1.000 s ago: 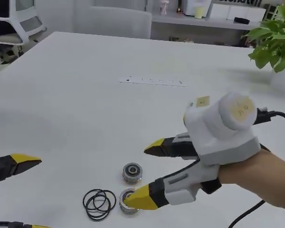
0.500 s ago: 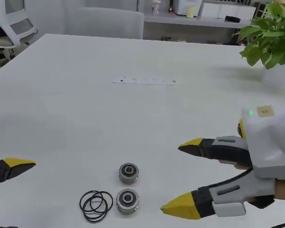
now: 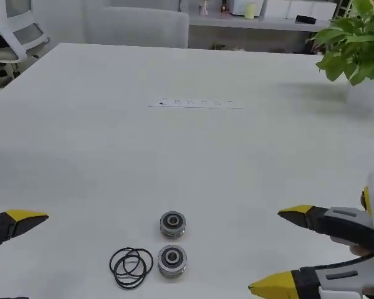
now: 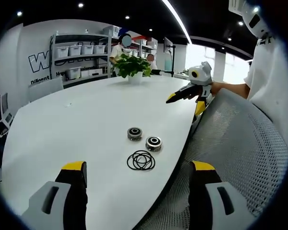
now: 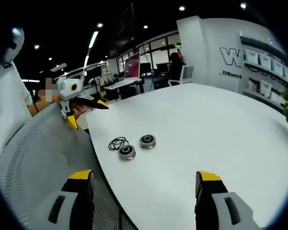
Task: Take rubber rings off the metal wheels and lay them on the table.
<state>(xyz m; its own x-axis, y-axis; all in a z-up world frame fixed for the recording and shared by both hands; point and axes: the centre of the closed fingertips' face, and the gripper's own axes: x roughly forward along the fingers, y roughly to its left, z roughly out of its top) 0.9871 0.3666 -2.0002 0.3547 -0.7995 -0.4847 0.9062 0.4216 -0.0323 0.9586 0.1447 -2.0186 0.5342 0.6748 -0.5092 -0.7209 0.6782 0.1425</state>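
Observation:
Two metal wheels lie flat near the table's front edge, one (image 3: 172, 224) behind the other (image 3: 172, 260). A loose pile of black rubber rings (image 3: 131, 266) rests just left of the nearer wheel. My right gripper (image 3: 280, 250) is open and holds nothing, well to the right of the wheels. My left gripper (image 3: 15, 256) is open at the left edge, apart from the rings. In the left gripper view the rings (image 4: 141, 160) and wheels (image 4: 153, 142) lie ahead of the open gripper (image 4: 138, 168). The right gripper (image 5: 145, 176) faces the wheels (image 5: 126, 152) and rings (image 5: 117, 143).
A flush socket strip (image 3: 196, 103) sits mid-table. A potted plant (image 3: 355, 43) stands at the far right. Chairs (image 3: 137, 28) line the far edge. A grey mesh chair back (image 4: 230, 143) is close to the near table edge.
My right gripper has drawn back to the right and towards the near edge, away from the nearer wheel, and stays open. The left gripper has hardly moved.

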